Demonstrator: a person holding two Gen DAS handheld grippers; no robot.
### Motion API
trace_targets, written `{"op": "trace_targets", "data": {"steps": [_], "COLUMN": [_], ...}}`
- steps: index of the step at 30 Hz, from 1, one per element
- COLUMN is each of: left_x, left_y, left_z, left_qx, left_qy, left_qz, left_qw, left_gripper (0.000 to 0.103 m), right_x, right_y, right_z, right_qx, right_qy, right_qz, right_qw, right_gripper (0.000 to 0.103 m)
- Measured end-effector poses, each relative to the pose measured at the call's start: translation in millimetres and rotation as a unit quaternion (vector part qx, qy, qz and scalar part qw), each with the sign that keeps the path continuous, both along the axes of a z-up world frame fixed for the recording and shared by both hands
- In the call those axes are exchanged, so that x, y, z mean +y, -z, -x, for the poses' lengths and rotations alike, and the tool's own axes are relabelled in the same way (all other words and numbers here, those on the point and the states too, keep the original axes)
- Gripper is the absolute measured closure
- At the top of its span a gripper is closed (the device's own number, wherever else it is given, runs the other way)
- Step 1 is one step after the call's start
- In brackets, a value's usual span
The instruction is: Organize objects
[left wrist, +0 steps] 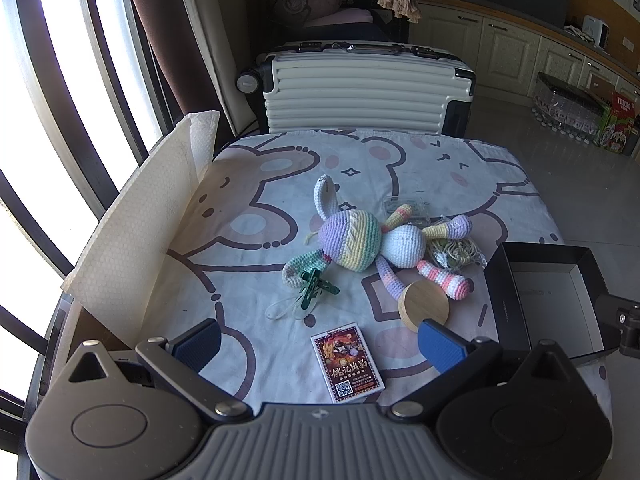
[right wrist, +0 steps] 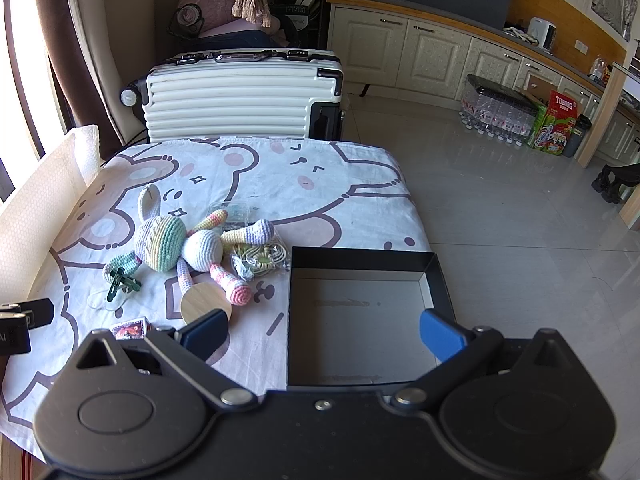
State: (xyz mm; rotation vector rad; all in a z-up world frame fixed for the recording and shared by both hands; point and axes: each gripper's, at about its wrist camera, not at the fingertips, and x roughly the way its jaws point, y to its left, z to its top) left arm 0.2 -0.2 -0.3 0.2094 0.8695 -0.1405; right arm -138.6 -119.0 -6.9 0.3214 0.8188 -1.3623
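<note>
A pastel crochet bunny (left wrist: 360, 242) (right wrist: 176, 240) lies mid-table on the cartoon-print cloth (left wrist: 280, 168). Beside it are a green clip (left wrist: 318, 286) (right wrist: 120, 280), a round wooden lid (left wrist: 424, 306) (right wrist: 204, 302), a bagged coiled cord (left wrist: 456, 254) (right wrist: 262, 256) and a card box (left wrist: 346, 362) (right wrist: 130, 328). An empty black box (right wrist: 360, 320) (left wrist: 548, 292) sits at the table's right edge. My left gripper (left wrist: 320, 346) hovers open above the card box. My right gripper (right wrist: 322, 334) hangs open over the black box's near left side. Neither holds anything.
A white ribbed suitcase (left wrist: 360, 88) (right wrist: 240, 96) stands behind the table. White foam sheeting (left wrist: 132, 232) walls the left edge by the window. Tiled floor (right wrist: 520, 220), cabinets and packs of bottles (right wrist: 496, 112) lie to the right.
</note>
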Motion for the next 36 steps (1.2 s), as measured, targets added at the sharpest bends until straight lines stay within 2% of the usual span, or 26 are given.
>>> {"op": "trace_targets", "data": {"steps": [36], "left_x": [-0.2], "left_y": [0.1], "left_z": [-0.1], "left_qx": [0.002], "left_qy": [0.043], "left_qz": [0.002], "left_qw": [0.9991], "left_gripper": [0.000], "right_x": [-0.3], "right_y": [0.2], "right_z": [-0.3], "right_qx": [0.005], "right_qy": [0.023], "right_qz": [0.002], "right_qw": [1.000], "right_gripper": [0.000]}}
